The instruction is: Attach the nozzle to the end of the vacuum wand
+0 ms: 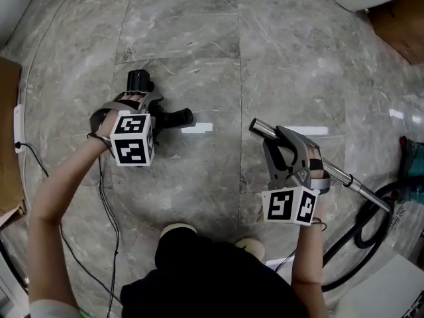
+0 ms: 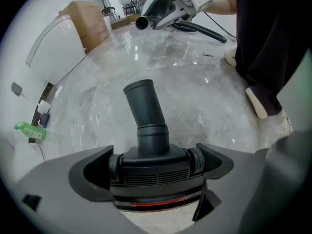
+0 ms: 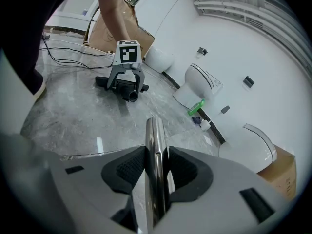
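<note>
Grey marble floor (image 1: 199, 58) under you, your left gripper (image 2: 153, 165) clamps across the nozzle (image 2: 146, 106), neck aimed at the wand (image 3: 155, 130) pinched in your right gripper (image 3: 156, 169), open end facing back, a gap between them.

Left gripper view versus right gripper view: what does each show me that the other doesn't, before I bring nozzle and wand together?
Only the left gripper view: the nozzle seen close, its grille and red stripe held between the jaws of the left gripper, and the open end of the wand.
Only the right gripper view: the wand's chrome tube clamped in the right gripper, and toilets along the wall.
Both: nozzle and wand apart, the marble floor, the green bottle.
</note>
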`<state>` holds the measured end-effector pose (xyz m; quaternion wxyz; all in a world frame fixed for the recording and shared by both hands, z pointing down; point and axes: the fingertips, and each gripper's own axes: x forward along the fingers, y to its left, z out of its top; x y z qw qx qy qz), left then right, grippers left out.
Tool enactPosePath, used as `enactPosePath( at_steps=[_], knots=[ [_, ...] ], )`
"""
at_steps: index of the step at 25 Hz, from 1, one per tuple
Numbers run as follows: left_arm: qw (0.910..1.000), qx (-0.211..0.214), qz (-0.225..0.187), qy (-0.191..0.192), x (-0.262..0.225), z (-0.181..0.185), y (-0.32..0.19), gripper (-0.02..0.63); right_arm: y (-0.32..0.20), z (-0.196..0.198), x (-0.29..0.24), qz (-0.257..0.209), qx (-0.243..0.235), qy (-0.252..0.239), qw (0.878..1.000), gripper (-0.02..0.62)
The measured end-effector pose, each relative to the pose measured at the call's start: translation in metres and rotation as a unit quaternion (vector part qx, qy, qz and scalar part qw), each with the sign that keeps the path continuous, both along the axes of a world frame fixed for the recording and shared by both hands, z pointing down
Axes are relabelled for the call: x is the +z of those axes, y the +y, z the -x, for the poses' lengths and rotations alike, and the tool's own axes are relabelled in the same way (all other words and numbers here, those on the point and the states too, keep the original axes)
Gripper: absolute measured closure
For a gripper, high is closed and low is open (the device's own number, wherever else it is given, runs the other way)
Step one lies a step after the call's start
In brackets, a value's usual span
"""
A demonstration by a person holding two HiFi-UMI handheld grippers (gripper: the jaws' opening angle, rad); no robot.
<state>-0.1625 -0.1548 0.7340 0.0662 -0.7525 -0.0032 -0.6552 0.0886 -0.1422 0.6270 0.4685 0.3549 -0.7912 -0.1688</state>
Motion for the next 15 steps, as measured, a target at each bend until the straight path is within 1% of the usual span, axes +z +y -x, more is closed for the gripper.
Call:
enactPosePath(
  at_steps=[8, 12, 15],
  knots=[
    [0.9984, 0.052, -0.004, 0.023, -0.009, -0.054, 0.014, 0.067, 0.007, 0.007, 0.006, 0.003, -0.013, 0.006, 1.000, 0.436],
    [0.9968, 0.070, 0.006, 0.037, -0.011, -0.080, 0.023, 0.067, 0.014, 0.018, 0.009, 0.008, -0.030, 0.007, 0.999, 0.437],
    [0.9956, 0.084, 0.005, 0.041, -0.010, -0.096, 0.028, 0.067, 0.021, 0.026, 0.016, 0.014, -0.045, 0.010, 0.999, 0.437]
  ],
)
